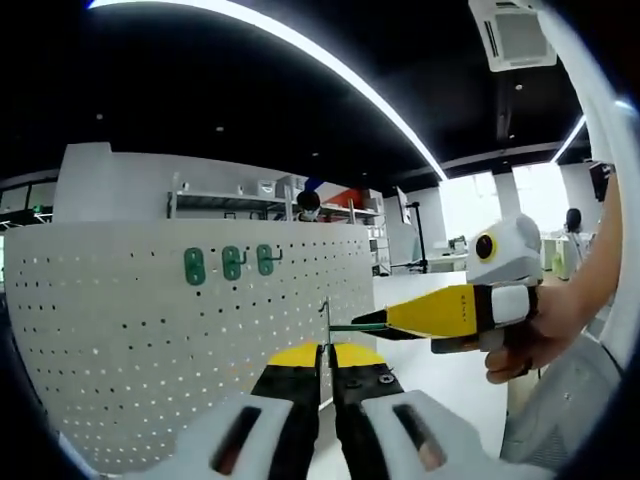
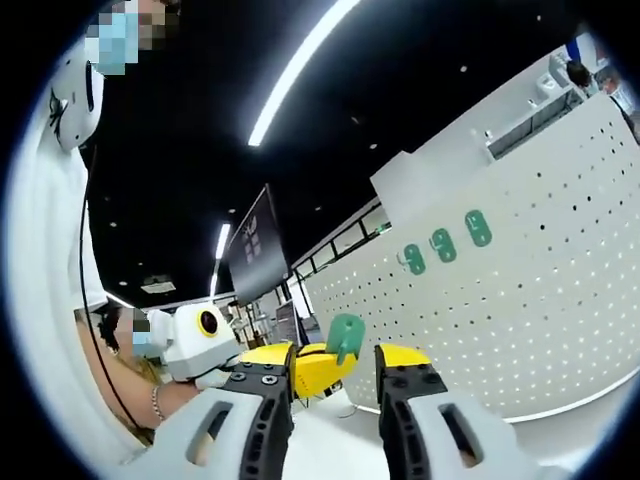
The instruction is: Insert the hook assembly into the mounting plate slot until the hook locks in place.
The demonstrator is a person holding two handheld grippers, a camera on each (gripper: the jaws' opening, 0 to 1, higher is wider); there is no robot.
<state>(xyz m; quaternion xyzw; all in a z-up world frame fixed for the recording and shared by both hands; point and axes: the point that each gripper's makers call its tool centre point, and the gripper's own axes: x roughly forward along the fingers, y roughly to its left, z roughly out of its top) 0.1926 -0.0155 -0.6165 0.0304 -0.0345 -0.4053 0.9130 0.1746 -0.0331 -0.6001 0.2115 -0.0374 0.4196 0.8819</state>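
left gripper view: near, facing the pegboard [image 1: 180, 330] straight on.
right gripper view: tilted, pegboard [image 2: 520, 310] seen obliquely.
shared: three green hooks [image 1: 231, 264] [image 2: 443, 245].

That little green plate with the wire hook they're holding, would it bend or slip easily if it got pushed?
The green plate looks like thin moulded plastic, so probably light and fairly stiff. Its smooth face might slide between the jaws of the right hand-held gripper. The thin wire hook, pinched by the left hand-held gripper, seems the likelier part to flex or twist.
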